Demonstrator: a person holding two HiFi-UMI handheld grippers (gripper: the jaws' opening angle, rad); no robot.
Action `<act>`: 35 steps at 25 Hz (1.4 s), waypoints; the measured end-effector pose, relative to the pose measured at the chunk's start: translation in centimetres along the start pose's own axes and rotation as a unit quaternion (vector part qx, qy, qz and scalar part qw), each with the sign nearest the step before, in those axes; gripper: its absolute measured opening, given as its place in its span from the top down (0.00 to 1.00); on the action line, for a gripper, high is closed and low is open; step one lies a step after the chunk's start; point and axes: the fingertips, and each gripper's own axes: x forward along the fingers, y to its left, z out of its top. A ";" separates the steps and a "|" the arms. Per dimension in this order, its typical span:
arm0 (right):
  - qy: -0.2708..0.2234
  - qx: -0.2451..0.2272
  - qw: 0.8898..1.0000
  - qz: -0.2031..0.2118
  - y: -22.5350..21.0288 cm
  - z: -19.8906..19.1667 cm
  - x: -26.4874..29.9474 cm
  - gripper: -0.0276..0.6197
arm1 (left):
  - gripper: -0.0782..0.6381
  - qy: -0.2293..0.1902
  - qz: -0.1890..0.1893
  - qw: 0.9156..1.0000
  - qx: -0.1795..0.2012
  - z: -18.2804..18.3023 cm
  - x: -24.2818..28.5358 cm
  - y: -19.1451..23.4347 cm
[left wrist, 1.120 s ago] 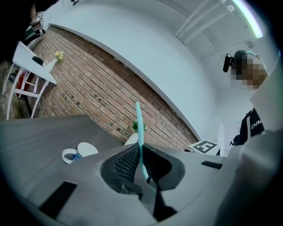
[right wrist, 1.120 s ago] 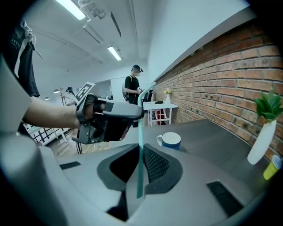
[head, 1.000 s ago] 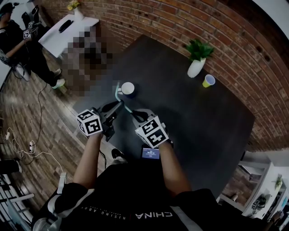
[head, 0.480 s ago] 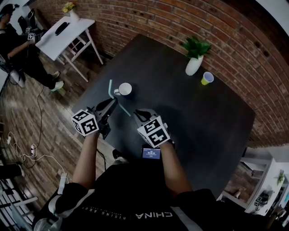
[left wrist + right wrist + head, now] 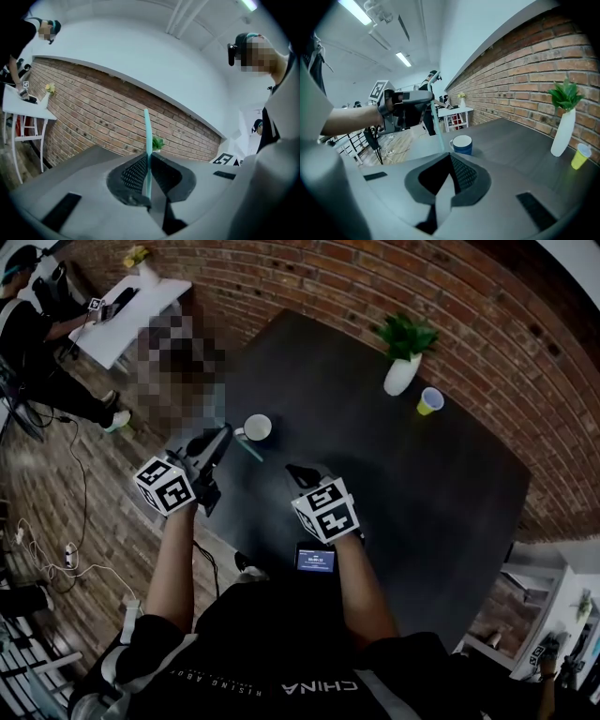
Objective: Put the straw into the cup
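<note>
- Head view: left gripper (image 5: 222, 435) sits left of centre, over the near left edge of the dark table (image 5: 394, 474), its marker cube toward the lower left.
- Its jaws are pinched on a teal straw (image 5: 251, 453). The straw slants down to the right from the jaws, and its lower end hangs just below the cup (image 5: 258, 427) in the frame, outside the rim.
- Left gripper view: the straw (image 5: 147, 140) stands nearly upright in the middle of the frame, gripped between the two pads (image 5: 136, 171), with its top end against the brick wall (image 5: 93, 117).
- Right gripper (image 5: 298, 470) is at frame centre in the head view, right of the straw and apart from it.
- Right gripper view: its own jaws (image 5: 451, 161) are closed together with nothing between them.
- In that same view the cup (image 5: 462, 144) is blue with a white inside. It stands on the table just above the jaws, and no straw is in it.
- The straw (image 5: 436, 124) runs down just left of the cup, held at its upper part by the left gripper (image 5: 431, 99). Its lower end drops behind the right gripper's body.
- A plant in a white vase (image 5: 403, 371) and a yellow cup (image 5: 431, 401) stand at the upper right, well apart from the grippers.
- A small lit screen (image 5: 313, 559) lies below the right gripper's cube.
</note>
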 end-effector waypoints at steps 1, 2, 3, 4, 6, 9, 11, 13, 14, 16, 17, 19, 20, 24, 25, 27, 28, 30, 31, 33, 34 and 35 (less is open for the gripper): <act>-0.002 0.003 1.000 -0.003 -0.2 0.2 0.0 0.95 | 0.85 -0.002 0.002 1.000 0.005 0.5 0.1 0.3; -0.004 0.005 1.000 -0.005 -0.3 0.3 0.0 0.95 | 0.85 -0.005 0.004 1.000 0.009 0.9 0.3 0.6; -0.006 0.008 1.000 -0.008 -0.5 0.4 0.0 0.95 | 0.85 -0.007 0.007 1.000 0.012 1.3 0.5 1.0; -0.007 0.010 1.000 -0.010 -0.7 0.5 0.0 0.95 | 0.85 -0.008 0.010 1.000 0.015 1.6 0.7 1.3; -0.008 0.014 1.000 -0.016 -1.3 0.6 0.0 0.95 | 0.85 -0.009 0.016 1.000 0.020 1.8 1.3 2.1; -0.008 0.022 0.999 -0.023 -2.1 0.5 -0.1 0.95 | 0.85 -0.010 0.024 0.999 0.025 1.8 2.0 3.3; -0.009 0.028 0.999 -0.027 -2.6 0.5 -0.2 0.95 | 0.85 -0.010 0.028 0.999 0.024 1.7 2.5 3.9; -0.009 0.033 0.999 -0.032 -3.1 0.4 -0.1 0.95 | 0.85 -0.006 0.033 0.999 0.024 1.4 2.9 4.6; -0.008 0.035 0.999 -0.034 -3.4 0.4 0.0 0.95 | 0.85 -0.003 0.036 0.999 0.024 1.2 3.2 5.0; -0.007 0.041 0.999 -0.035 -3.9 0.3 0.1 0.95 | 0.85 0.003 0.040 0.999 0.022 0.6 3.7 5.6; -0.007 0.044 0.998 -0.036 -4.1 0.3 0.1 0.95 | 0.85 0.006 0.041 0.999 0.021 0.2 3.9 5.9; -0.006 0.049 0.998 -0.038 -4.6 0.2 0.3 0.95 | 0.85 0.011 0.044 0.999 0.017 -0.5 4.3 6.6; -0.005 0.050 0.998 -0.039 -4.8 0.1 0.3 0.95 | 0.85 0.014 0.047 0.999 0.015 -1.0 4.4 6.9; 0.002 0.055 0.998 -0.041 -5.6 -0.4 0.6 0.95 | 0.85 0.032 0.056 0.998 0.008 -3.1 5.2 8.1; 0.003 0.056 0.998 -0.041 -5.8 -0.5 0.6 0.95 | 0.85 0.035 0.057 0.998 0.005 -3.6 5.3 8.3; 0.007 0.059 0.997 -0.042 -5.9 -0.8 0.9 0.95 | 0.85 0.042 0.060 0.997 -0.001 -4.7 5.5 8.8; 0.008 0.060 0.997 -0.043 -6.0 -0.9 1.0 0.95 | 0.85 0.046 0.061 0.997 -0.003 -5.1 5.6 9.0; 0.011 0.062 0.997 -0.045 -6.1 -1.1 1.3 0.95 | 0.85 0.054 0.065 0.996 -0.006 -5.9 5.7 9.5; 0.012 0.063 0.997 -0.045 -6.2 -1.1 1.3 0.95 | 0.85 0.057 0.067 0.996 -0.007 -6.2 5.8 9.7; 0.014 0.065 0.997 -0.047 -6.5 -1.4 1.3 0.95 | 0.85 0.064 0.068 0.996 -0.009 -6.9 6.0 9.9; 0.015 0.066 0.997 -0.048 -6.6 -1.5 1.3 0.95 | 0.85 0.067 0.068 0.995 -0.011 -7.2 6.1 10.0; 0.015 0.067 0.996 -0.049 -6.7 -1.6 1.3 0.95 | 0.85 0.069 0.069 0.995 -0.013 -7.4 6.2 10.1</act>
